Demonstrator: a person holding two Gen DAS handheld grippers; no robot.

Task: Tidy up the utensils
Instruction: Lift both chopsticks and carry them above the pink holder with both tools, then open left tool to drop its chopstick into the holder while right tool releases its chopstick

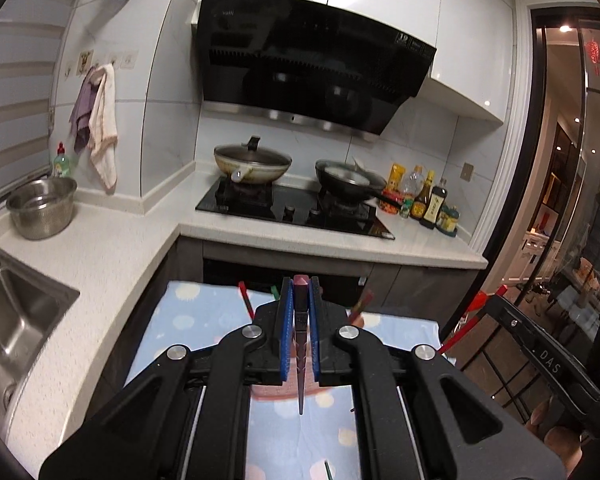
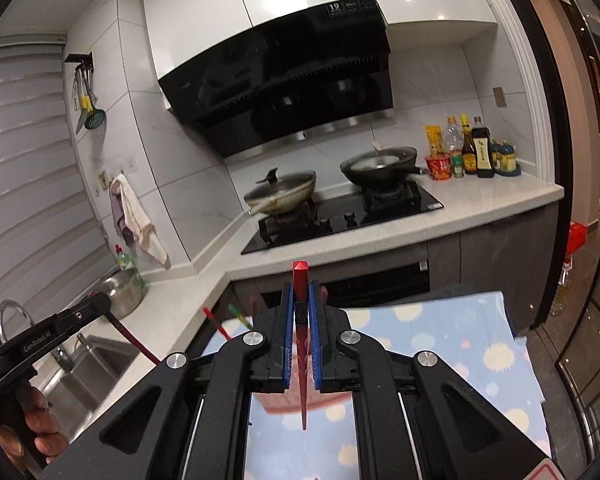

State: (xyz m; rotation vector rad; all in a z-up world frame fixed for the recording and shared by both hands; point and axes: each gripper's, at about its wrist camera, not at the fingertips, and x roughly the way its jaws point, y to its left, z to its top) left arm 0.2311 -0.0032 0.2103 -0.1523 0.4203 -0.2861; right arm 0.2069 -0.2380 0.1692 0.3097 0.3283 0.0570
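each hand is carrying a chopstick: left gripper (image 1: 300, 320) clamped on a dark chopstick (image 1: 300, 376), right gripper (image 2: 300, 320) on a red chopstick (image 2: 302, 384), above the patterned cloth (image 2: 452, 344); next, judging, set both in a holder.

My blue pads (image 1: 286, 332) clamp a dark maroon chopstick (image 1: 301, 344); my other pair (image 2: 287, 344) pinch a bright red chopstick (image 2: 301, 320). Below lies a pale blue cloth (image 2: 440, 332) dotted white, yellow and pink.
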